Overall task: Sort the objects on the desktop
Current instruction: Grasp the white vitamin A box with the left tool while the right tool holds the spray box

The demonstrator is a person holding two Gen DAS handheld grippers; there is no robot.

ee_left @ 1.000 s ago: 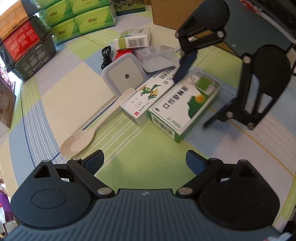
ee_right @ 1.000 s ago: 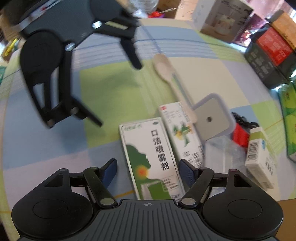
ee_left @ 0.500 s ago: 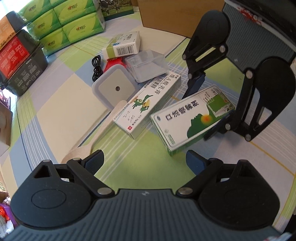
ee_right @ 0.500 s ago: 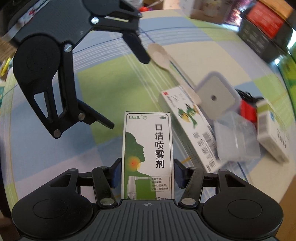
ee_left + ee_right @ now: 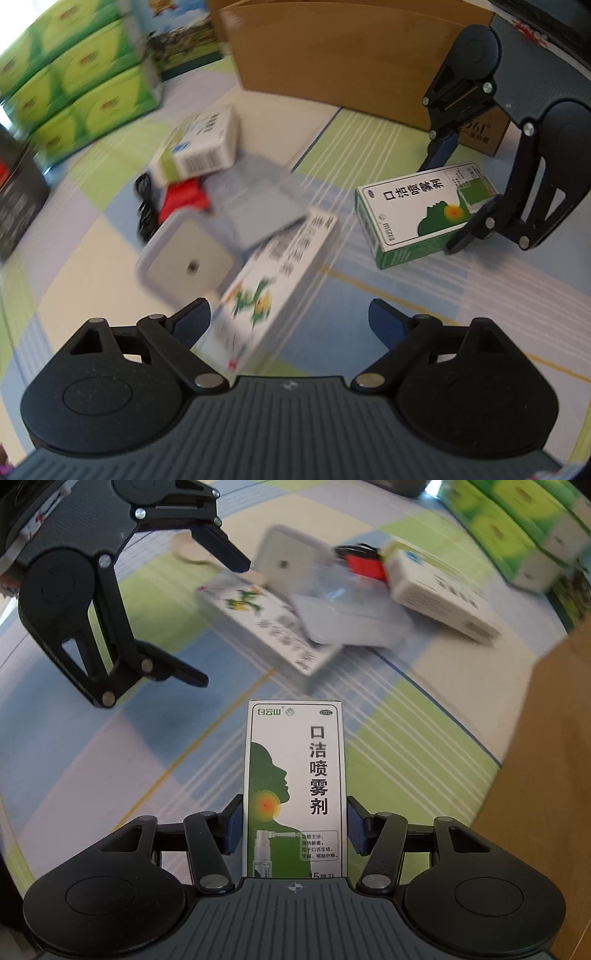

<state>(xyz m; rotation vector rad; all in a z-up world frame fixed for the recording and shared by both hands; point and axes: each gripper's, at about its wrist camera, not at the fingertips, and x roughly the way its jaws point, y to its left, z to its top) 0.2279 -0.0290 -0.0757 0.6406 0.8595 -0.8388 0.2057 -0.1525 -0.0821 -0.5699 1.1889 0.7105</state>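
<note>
Checked cloth in green, blue and cream covers the worktop [image 5: 424, 122], with stacked green tissue packs [image 5: 74, 74] at its far side and a brown cardboard box [image 5: 351, 55] standing near the clutter. A second ago the green-and-white spray box [image 5: 295, 786] lay flat on the cloth beside the other cartons; now it is off the surface, pinched by its long sides between the blue pads [image 5: 356, 830] of the right tool [image 5: 295, 830], its printed face toward that camera. In the left wrist view the same box hangs clear of the cloth, close to the cardboard box. That lift means the first carton is picked and on its way; the brown box looks like the likely drop place, though this is a guess.

Left behind is the white carton with a green dragon print [image 5: 269, 288], next to the grey square lid [image 5: 184, 258], a clear plastic container [image 5: 255, 199], a red item [image 5: 184, 195], a black cable [image 5: 144, 206] and another white-and-green carton [image 5: 199, 147]. The left tool [image 5: 290, 317] has come nearer to the dragon carton, fingers spread wide and holding nothing, so that carton seems the next candidate.
</note>
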